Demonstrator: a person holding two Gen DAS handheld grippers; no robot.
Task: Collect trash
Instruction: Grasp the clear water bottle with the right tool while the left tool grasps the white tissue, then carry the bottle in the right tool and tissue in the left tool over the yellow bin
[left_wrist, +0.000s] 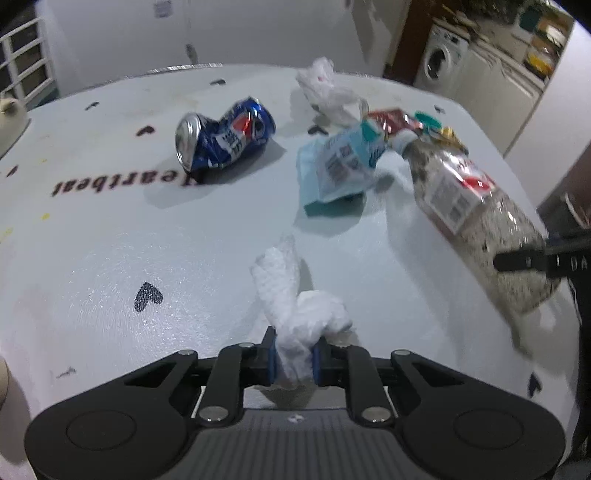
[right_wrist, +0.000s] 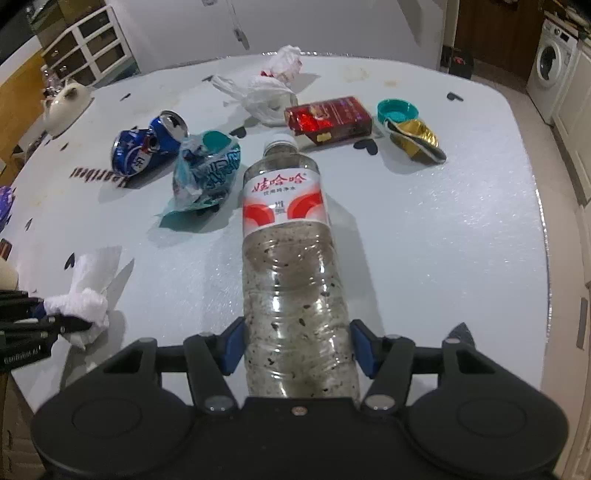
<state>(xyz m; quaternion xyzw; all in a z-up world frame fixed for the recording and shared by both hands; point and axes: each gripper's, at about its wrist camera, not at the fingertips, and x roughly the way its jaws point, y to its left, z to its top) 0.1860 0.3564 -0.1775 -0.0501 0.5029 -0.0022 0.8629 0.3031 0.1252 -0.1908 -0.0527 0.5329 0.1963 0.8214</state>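
Trouble could come from the plastic bottle (right_wrist: 291, 254). It is smooth and round, and the right gripper (right_wrist: 295, 347) pinches only its bottom end, so the long front part could swing down or slip out. The bottle's cap end points far across the table (right_wrist: 461, 229), toward the red box (right_wrist: 328, 118). If it dips, I think it could bump the crushed teal packet (right_wrist: 205, 173) just to its left.

The tissue (left_wrist: 295, 314) is soft and loose. The left gripper (left_wrist: 293, 360) has its blue pads pressed together on the near end of it, and the rest sticks up and away. A small pinch like that might let a piece tear or drop out.

Both grippers sit low at the near edge of the table, pointing forward, left one beside the right one. More trash waits farther away: a squashed blue can (left_wrist: 225, 134) on the left, a white plastic bag (right_wrist: 267, 92) far back, and a teal cap (right_wrist: 397, 110) with a gold wrapper (right_wrist: 417, 142) on the right. I see no trash bin.
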